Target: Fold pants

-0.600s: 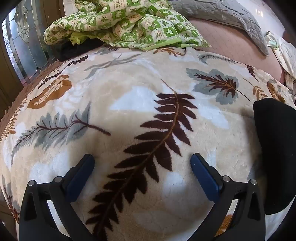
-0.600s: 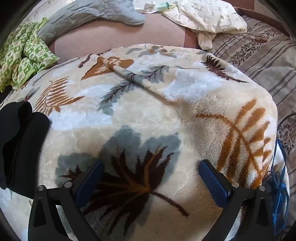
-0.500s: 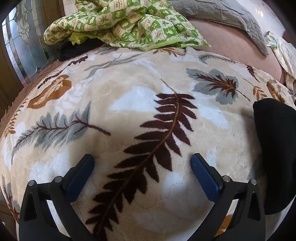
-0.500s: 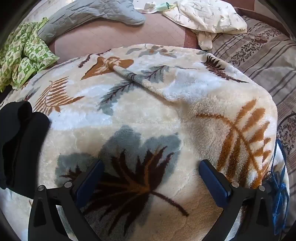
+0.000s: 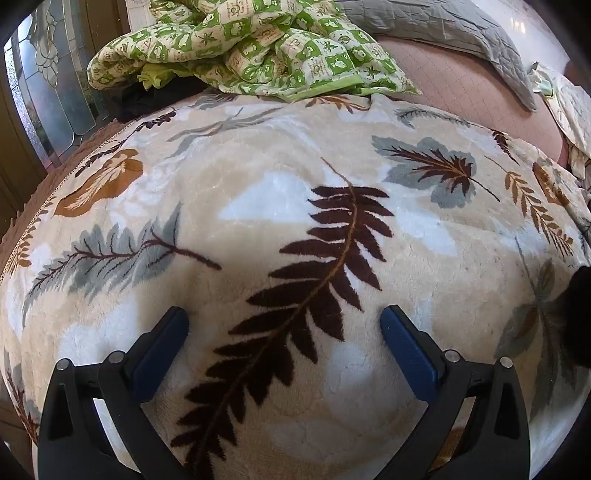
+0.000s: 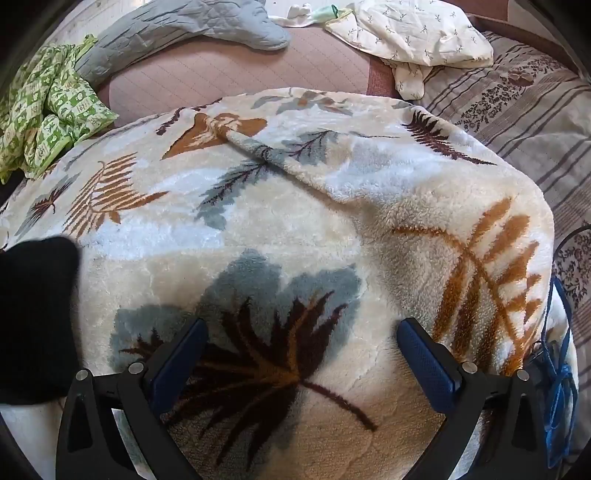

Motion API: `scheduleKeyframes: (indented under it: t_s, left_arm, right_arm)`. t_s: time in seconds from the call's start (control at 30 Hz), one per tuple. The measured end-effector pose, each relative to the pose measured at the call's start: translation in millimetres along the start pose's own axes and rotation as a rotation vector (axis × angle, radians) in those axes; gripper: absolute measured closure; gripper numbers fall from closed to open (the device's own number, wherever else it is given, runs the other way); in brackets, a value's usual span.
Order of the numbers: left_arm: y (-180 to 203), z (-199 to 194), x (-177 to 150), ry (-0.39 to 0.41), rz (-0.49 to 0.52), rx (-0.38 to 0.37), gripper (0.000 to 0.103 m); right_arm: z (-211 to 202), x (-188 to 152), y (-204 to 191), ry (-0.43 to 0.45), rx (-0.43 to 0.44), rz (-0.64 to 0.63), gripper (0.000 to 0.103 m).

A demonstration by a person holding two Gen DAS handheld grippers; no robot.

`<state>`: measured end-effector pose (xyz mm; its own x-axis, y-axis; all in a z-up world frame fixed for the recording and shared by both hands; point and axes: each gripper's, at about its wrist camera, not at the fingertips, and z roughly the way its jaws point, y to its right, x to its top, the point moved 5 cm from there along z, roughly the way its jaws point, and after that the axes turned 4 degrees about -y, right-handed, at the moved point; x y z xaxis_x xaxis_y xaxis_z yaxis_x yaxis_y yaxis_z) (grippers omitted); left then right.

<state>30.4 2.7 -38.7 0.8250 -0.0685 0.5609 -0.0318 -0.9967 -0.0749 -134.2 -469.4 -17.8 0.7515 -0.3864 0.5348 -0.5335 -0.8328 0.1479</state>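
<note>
The black pants [image 5: 581,314] show only as a dark bunched mass at the right edge of the left wrist view. In the right wrist view the same black pants [image 6: 33,317] lie at the left edge, on a cream plush blanket [image 6: 258,229] printed with leaves. My left gripper [image 5: 284,314] hovers open over the blanket [image 5: 258,203], nothing between its blue pads. My right gripper [image 6: 303,325] is open too, above a dark leaf print, with the pants off to its left. Most of the pants is out of frame.
A green checked quilt [image 5: 240,40] lies crumpled at the far edge, beside a grey quilted pillow [image 6: 177,26]. White leaf-print cloth [image 6: 406,29] and a striped bedspread [image 6: 517,110] are at the far right. A blue cord [image 6: 557,387] hangs by the blanket's right edge. A glass panel [image 5: 48,92] stands left.
The black pants have drawn back toward the right edge in the left wrist view and sit lower in the right wrist view. Both grippers kept still and stayed open.
</note>
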Motion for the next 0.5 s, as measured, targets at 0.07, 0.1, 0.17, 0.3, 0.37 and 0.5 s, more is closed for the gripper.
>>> scheduleKeyframes:
  t_s: [0.07,0.1,0.17,0.3,0.37,0.5]
  left_arm:
    - [-0.7,-0.3,-0.2,0.0,0.0,0.0,0.0]
    - [0.7,0.3,0.3,0.0,0.0,-0.001,0.0]
    - [-0.1,0.0,0.0,0.0,0.0,-0.001,0.0]
    - [0.7,0.3,0.2,0.0,0.0,-0.001,0.0]
    - [0.8,0.4,0.2,0.0,0.0,0.0,0.0]
    - [-0.1,0.4,-0.5,-0.001,0.005,0.007,0.0]
  right_arm:
    - [-1.0,0.1,0.3,0.001,0.0,0.0,0.001]
    - [-0.1,0.0,0.1,0.0,0.001,0.001,0.001]
    - [-0.7,0.1,0.0,0.001,0.001,0.001,0.001]
    - [-0.6,0.0,0.0,0.0,0.001,0.001,0.001]
    - [-1.2,1.4,-1.4,-0.001,-0.001,0.0,0.001]
    - [-1.4,0.5,-3.4,0.0,0.002,0.001,0.001]
